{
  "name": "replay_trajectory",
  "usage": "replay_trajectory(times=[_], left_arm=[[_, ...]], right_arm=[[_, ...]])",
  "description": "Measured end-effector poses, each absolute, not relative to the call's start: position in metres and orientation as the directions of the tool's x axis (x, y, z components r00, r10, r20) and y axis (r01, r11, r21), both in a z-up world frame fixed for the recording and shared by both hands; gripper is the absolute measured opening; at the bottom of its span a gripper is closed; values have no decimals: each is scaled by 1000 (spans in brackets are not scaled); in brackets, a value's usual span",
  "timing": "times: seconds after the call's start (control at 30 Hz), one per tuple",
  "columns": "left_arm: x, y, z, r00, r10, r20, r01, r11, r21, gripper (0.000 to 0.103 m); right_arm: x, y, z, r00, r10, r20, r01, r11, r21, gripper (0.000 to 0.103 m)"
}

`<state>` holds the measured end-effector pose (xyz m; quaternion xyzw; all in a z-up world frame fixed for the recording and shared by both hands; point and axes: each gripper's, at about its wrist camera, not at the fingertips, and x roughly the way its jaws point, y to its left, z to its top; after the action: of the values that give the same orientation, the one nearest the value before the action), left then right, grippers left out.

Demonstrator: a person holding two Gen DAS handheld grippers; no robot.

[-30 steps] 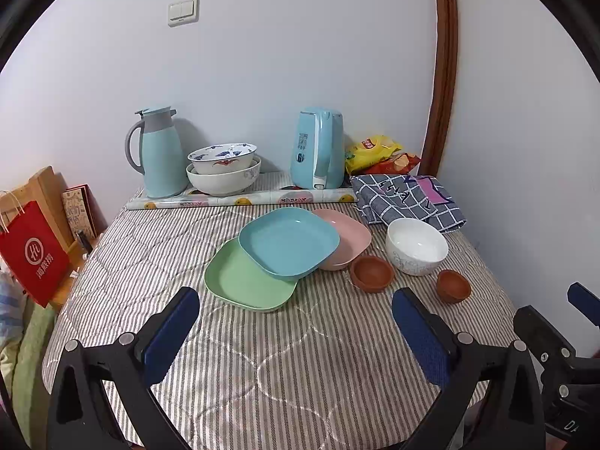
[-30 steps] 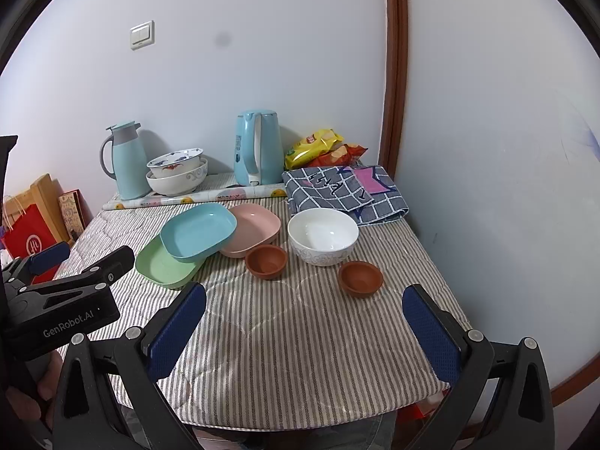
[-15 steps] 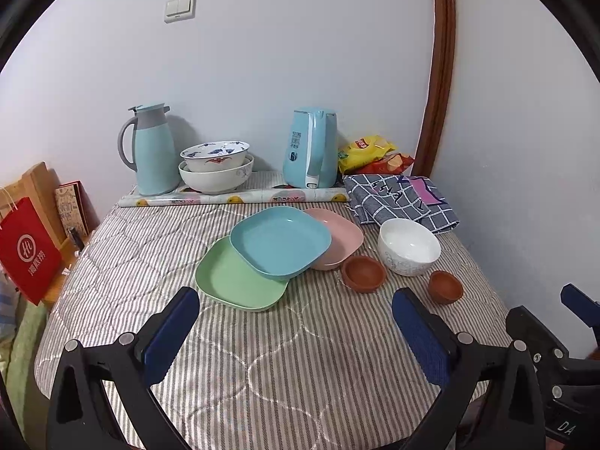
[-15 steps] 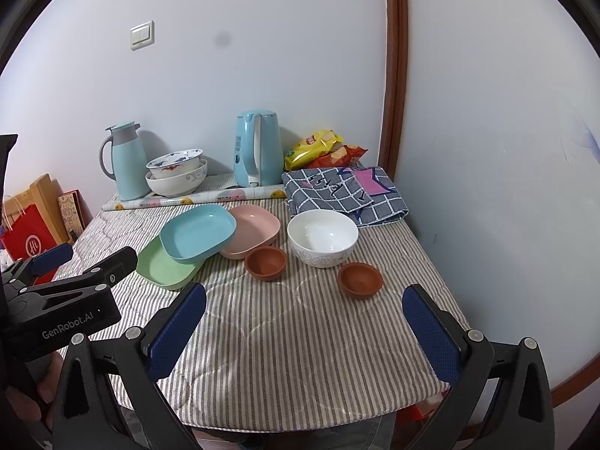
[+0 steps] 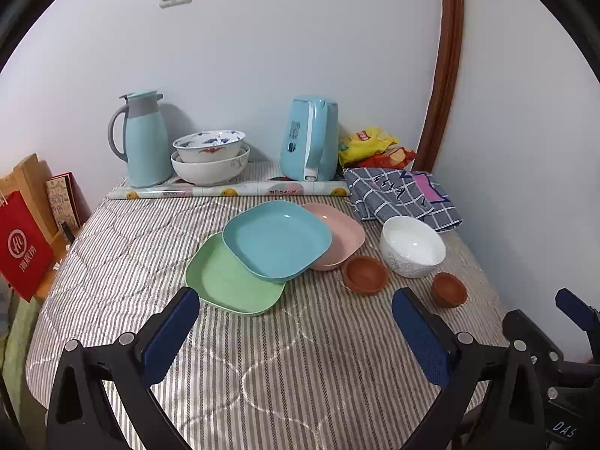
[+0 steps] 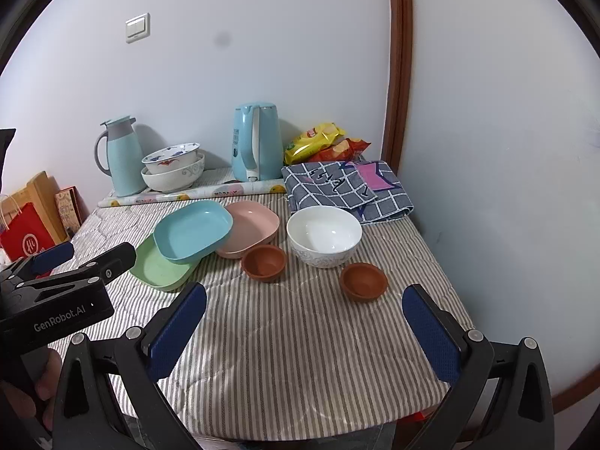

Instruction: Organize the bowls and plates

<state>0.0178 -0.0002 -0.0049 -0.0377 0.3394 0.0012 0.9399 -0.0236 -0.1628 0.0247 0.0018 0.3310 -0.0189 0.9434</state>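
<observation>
Right now both my jaws hang wide open, empty, w/ nothing grasped yet. Blue plate point(image 5: 277, 240) sits ahead of left gripper point(image 5: 298, 332), atop green plate point(image 5: 225, 281) & pink plate point(image 5: 343, 234); white bowl point(image 6: 324, 234) & two brown bowls ahead of right gripper point(image 6: 305, 332). Next, probably: reach fwd, pinch a rim.

The right gripper point(image 6: 304, 317) is hovering wide apart and empty over the striped tablecloth point(image 6: 300, 356). A blue plate point(image 6: 191, 235) is lying across a green plate point(image 6: 161, 268) and a pink plate point(image 6: 253, 227), while the white bowl point(image 6: 324, 235) is sitting between two brown bowls point(image 6: 263, 262).
</observation>
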Motion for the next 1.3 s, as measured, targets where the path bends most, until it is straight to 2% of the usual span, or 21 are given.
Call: replay_trajectory(times=[0.63,0.9,1.13,1.3], left_arm=[[87,43,-35,710,31,-703,-114,991,-72,103],[128,66,-55,675,36,-737,-134,988,-76,93],[156,80,-72,657,21,-754,-131,988,-87,89],[173,89,-84,639,9,-769,-139,985,-104,80]], right_arm=[[62,-152,-12,700,47,-713,-16,999,49,97],[109,-133,-24,675,66,-735,-53,998,41,82],[146,-115,-38,647,79,-758,-75,996,39,78],[171,-96,-50,617,94,-781,-118,993,26,67]])
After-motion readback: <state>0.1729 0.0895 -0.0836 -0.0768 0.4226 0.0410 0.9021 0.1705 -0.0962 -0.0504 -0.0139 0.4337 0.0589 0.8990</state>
